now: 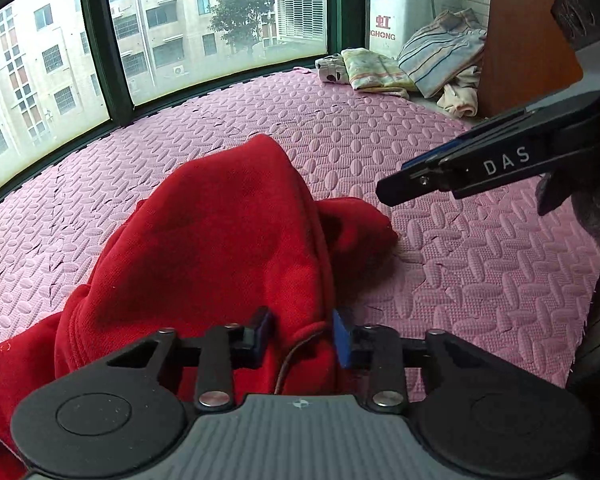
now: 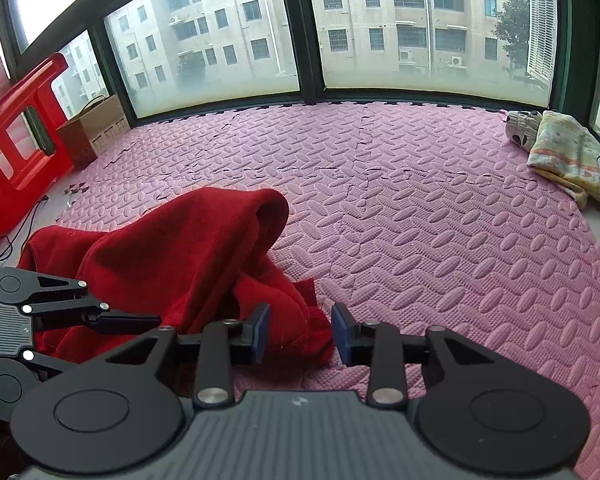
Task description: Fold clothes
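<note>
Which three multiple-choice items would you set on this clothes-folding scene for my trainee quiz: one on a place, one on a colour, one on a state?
1. Where does the cardboard box stand?
A. beside the red stool, by the window
B. on the folded pile
C. on the garment

2. What colour is the garment being handled?
A. blue
B. red
C. yellow

3. How are the left gripper fingers?
A. apart, fabric between
B. shut on nothing
C. out of view

Answers:
1 A, it sits left, next to the stool.
2 B, red fleece on the pink mat.
3 A, a gap shows with cloth in it.

Red garment (image 1: 204,248) partly behind left gripper (image 1: 302,334), bottom edge cut off
</note>
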Demonstrator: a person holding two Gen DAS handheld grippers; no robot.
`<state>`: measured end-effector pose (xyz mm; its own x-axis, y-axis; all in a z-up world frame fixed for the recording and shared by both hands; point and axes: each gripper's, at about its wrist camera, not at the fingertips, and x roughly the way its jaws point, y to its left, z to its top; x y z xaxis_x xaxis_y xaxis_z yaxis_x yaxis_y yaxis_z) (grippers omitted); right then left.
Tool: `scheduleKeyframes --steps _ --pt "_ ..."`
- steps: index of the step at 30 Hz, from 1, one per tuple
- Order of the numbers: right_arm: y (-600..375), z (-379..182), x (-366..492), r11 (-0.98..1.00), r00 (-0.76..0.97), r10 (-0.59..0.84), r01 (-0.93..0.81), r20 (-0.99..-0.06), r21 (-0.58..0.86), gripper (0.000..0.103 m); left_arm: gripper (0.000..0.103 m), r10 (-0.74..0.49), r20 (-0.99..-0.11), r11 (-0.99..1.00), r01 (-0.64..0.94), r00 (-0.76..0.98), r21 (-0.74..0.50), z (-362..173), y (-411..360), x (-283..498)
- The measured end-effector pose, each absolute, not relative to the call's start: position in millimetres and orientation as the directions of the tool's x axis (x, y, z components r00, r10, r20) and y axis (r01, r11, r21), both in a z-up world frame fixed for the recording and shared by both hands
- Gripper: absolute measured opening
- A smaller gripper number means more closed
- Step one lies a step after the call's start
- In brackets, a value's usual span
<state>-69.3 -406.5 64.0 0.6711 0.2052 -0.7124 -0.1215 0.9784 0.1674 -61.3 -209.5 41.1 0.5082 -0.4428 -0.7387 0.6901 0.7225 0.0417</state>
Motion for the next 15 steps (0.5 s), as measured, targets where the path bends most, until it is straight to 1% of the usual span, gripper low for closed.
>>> scheduleKeyframes --steps 1,3,7,9,12,15 --pt "-407.0 62.9 -66.6 0.977 0.667 0.211 -0.128 -0.714 0.17 0.033 0.019 -0.456 -0.734 0.722 0.691 0.503 0.026 44.8 -203.7 -61.5" --pt "-407.0 58.7 -59.9 0.974 0.654 0.225 -0.142 -0.722 0.174 0.033 0.016 -0.494 -0.718 0.721 0.692 0.49 -0.023 56.3 -188.9 -62.0" --pt "-402.3 50.2 -49.4 0.969 0.624 0.245 -0.179 -0.742 0.17 0.033 0.016 -0.579 -0.662 0.709 0.694 0.475 -0.122 88.4 -149.2 -66.3" --pt "-398.1 46.4 -46.1 0.968 0.614 0.243 -0.199 -0.751 0.151 0.033 0.016 -0.608 -0.635 0.702 0.697 0.476 -0.15 102.6 -127.3 -70.2" --pt "-389.6 37.3 -40.7 0.963 0.589 0.241 -0.241 -0.771 0.117 0.033 0.016 -0.613 -0.621 0.71 0.685 0.488 -0.162 113.9 -103.5 -72.9" --pt "-380.5 33.7 -42.9 0.957 0.578 0.225 -0.282 -0.785 0.066 0.031 0.016 -0.601 -0.617 0.73 0.663 0.508 -0.166 118.9 -86.7 -73.2"
